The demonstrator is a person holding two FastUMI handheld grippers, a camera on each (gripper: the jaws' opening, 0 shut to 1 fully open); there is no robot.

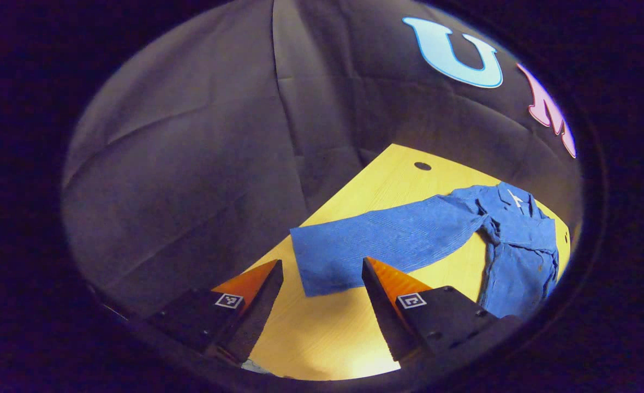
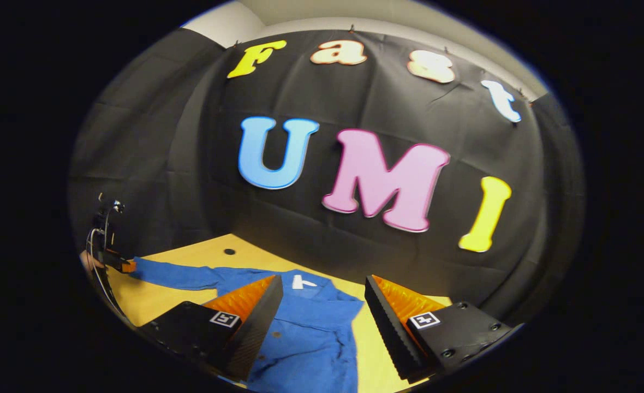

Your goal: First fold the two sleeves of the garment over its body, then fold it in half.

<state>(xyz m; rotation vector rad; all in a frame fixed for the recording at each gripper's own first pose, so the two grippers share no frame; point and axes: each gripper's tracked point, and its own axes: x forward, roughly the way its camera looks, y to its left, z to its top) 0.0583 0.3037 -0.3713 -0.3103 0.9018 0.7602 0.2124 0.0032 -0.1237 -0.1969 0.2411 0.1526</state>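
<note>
A blue long-sleeved garment (image 1: 518,240) lies spread on the yellow wooden table (image 1: 322,338). One sleeve (image 1: 387,240) stretches flat toward my left gripper (image 1: 322,262), which hovers open just short of the cuff, one finger at each side of it. In the right gripper view the garment's body (image 2: 311,333) lies below my open right gripper (image 2: 323,278), with the collar and its white label (image 2: 303,281) between the fingers. Far off at the left, the left gripper (image 2: 117,266) and the hand holding it sit at the end of the outstretched sleeve (image 2: 180,275).
The table has a small round hole (image 1: 423,165) near its far edge, beyond the sleeve. Black cloth walls close in behind the table and along its left side. Bare tabletop (image 2: 153,297) lies in front of the sleeve.
</note>
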